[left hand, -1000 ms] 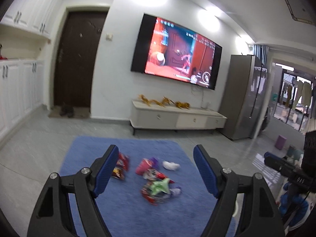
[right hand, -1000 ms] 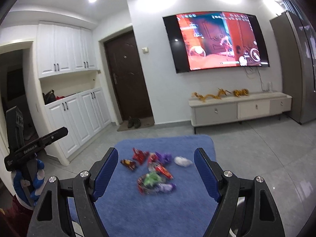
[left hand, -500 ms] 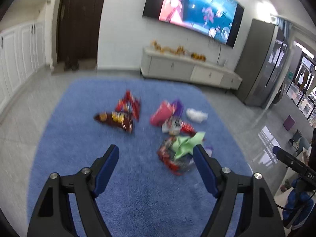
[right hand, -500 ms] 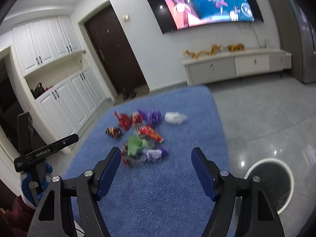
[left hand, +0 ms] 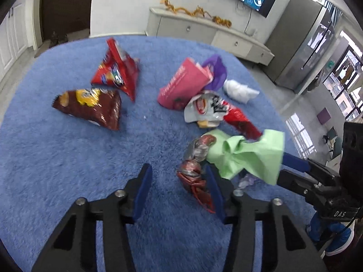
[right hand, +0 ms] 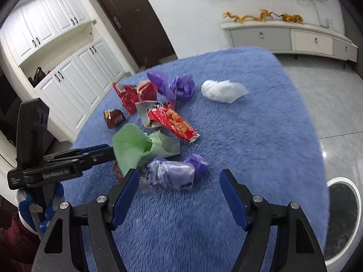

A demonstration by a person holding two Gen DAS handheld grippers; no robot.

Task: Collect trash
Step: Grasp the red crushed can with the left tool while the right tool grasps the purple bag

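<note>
Hovering over the blue rug (right hand: 249,136), the left gripper (left hand: 179,181) has just been narrowing with nothing between, the right gripper (right hand: 179,188) apart. Nearest lie one green paper (left hand: 245,156), one purple wrapper (right hand: 177,172); farther, two red chip bags (left hand: 115,72), one white wad (right hand: 222,90). Bin (right hand: 344,204) near right.

Both grippers share one build: black plastic frames with triangular cut-outs, silver screws at the pivots, and long blue pads lining the fingers (left hand: 142,195). The left gripper (left hand: 179,192) carries white lettering; the right gripper (right hand: 179,200) reads "DAS".
</note>
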